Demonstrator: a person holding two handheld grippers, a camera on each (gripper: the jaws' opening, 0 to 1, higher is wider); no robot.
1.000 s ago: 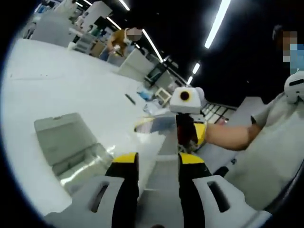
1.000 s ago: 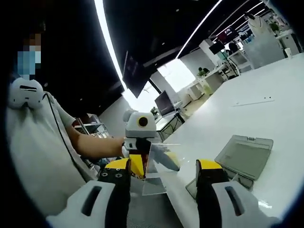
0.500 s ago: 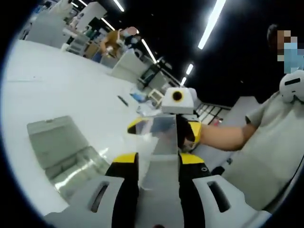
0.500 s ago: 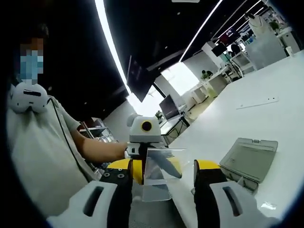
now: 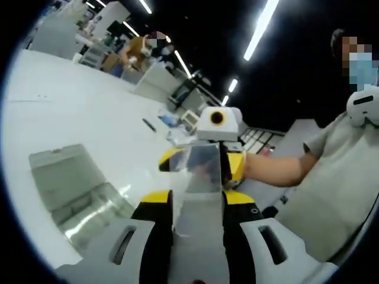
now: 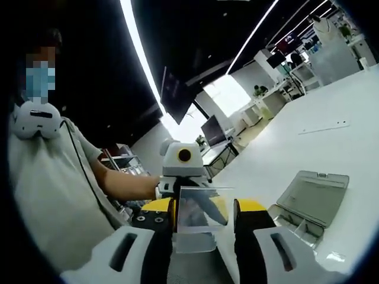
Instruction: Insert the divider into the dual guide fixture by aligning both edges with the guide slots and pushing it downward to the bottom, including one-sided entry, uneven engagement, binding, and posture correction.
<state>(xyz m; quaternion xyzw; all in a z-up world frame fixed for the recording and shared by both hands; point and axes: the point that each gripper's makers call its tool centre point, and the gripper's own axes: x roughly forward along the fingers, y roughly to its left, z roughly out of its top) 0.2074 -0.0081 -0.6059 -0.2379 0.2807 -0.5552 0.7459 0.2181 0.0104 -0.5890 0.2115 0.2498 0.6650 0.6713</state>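
Holding the clear divider (image 5: 200, 177) up off the white table (image 5: 89, 118), you had both grippers on it: your left gripper (image 5: 197, 204) clamped one edge, your right gripper (image 6: 202, 213) clamped the other. The open clear fixture box (image 6: 308, 204) lay on the table below, apart from the divider.

White table (image 5: 71, 112), ceiling lights (image 5: 260, 29), distant desks (image 6: 331, 53).

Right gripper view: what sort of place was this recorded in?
Probably an open-plan office or lab workspace: a large white table, long ceiling light strips, and monitors on desks farther back. A person is at a desk in the left gripper view.
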